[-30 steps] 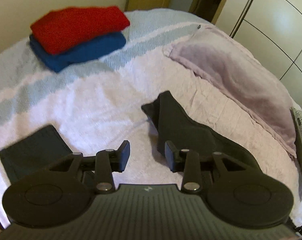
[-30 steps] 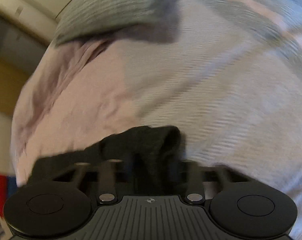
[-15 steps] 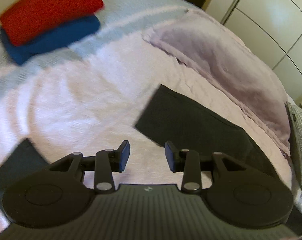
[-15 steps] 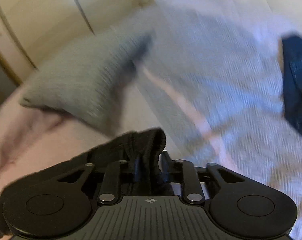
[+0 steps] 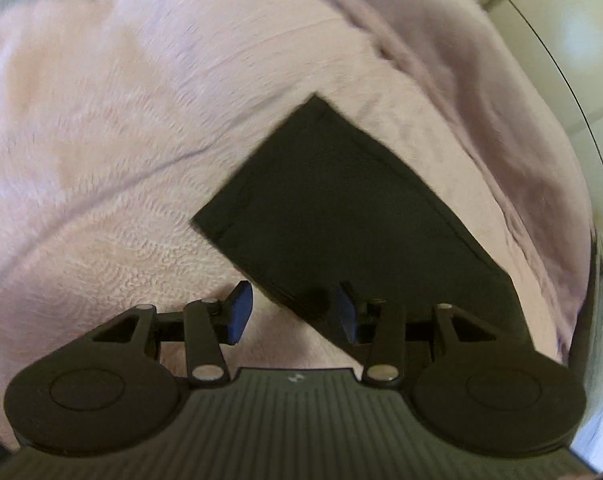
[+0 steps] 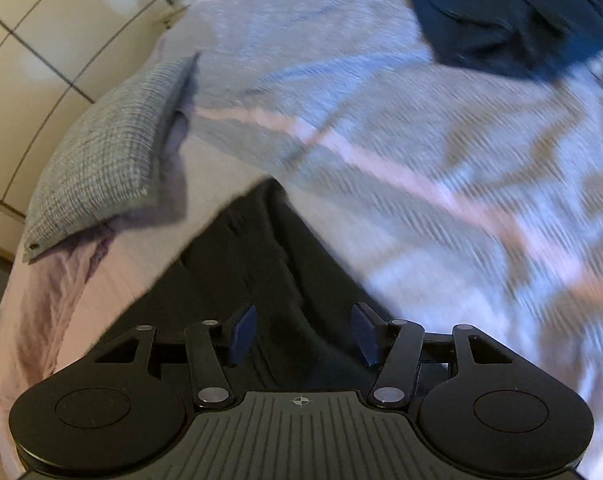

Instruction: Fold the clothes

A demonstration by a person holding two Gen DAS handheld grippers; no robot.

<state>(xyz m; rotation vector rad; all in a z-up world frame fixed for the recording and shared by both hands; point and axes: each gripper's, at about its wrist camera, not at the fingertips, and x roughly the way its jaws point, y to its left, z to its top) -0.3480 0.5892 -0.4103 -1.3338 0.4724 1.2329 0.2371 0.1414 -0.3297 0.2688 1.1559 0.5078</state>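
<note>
While both tools hover low over the bed, the left gripper (image 5: pixel 291 312) stands wide open with nothing between its fingers, and the black garment (image 5: pixel 341 216) lies flat on the pink bedspread (image 5: pixel 101 160), its near edge running just beyond the right fingertip and stretching away to the far right toward a mauve pillow (image 5: pixel 501 120). Over on the other side, the right gripper (image 6: pixel 303 334) is spread wide too, gripping nothing, the same black cloth lying directly beneath and ahead of its fingers. A grey checked cushion (image 6: pixel 109 152) sits far left; dark blue clothing (image 6: pixel 521 12) lies far right. No readable writing shows anywhere.
</note>
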